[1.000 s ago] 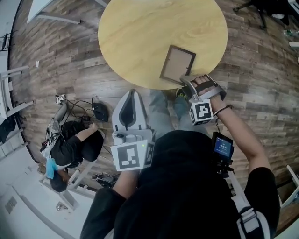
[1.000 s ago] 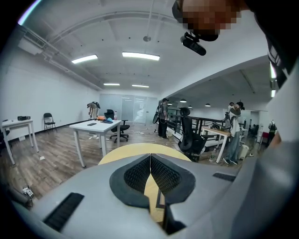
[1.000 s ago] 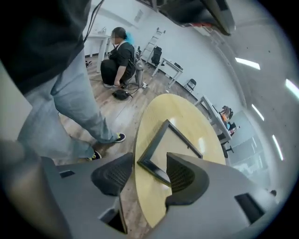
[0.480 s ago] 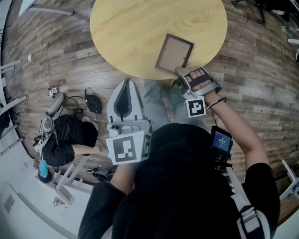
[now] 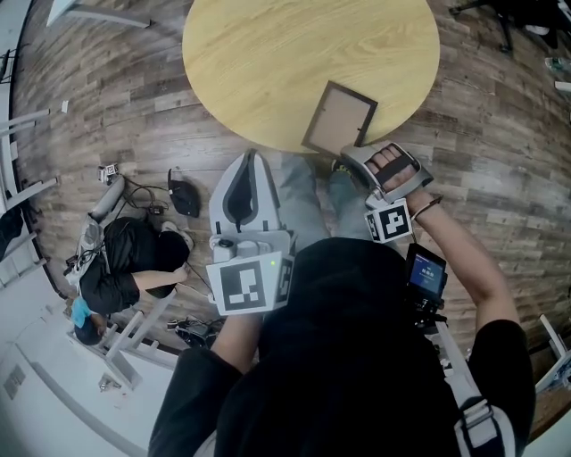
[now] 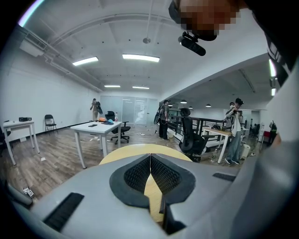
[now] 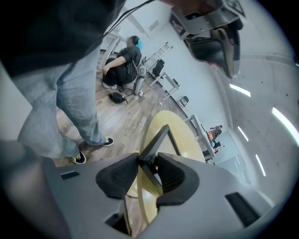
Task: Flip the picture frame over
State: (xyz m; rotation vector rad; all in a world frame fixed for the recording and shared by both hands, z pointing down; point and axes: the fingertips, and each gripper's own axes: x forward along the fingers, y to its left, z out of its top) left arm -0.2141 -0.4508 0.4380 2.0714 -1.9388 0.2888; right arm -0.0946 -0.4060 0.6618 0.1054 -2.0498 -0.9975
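Note:
The picture frame (image 5: 339, 119), dark-rimmed with its brown backing up, lies near the front edge of the round wooden table (image 5: 268, 62). My right gripper (image 5: 354, 159) reaches it from the near side. In the right gripper view its jaws are closing on the frame's near corner (image 7: 161, 140), and both pads (image 7: 119, 175) touch the dark rim. The right gripper (image 7: 147, 163) points down towards the table edge. My left gripper (image 5: 252, 159) hangs over the floor just short of the table, shut with nothing in it (image 6: 150, 158).
A person (image 5: 125, 268) sits on the wooden floor at the left, beside cables and a black device (image 5: 183, 196). My own legs (image 5: 303, 205) stand under the table's front edge. An office chair base (image 5: 500, 13) is at the far right.
The right gripper's jaws have come together on the frame's near corner and the hand has rolled a little. The left gripper has kept its place.

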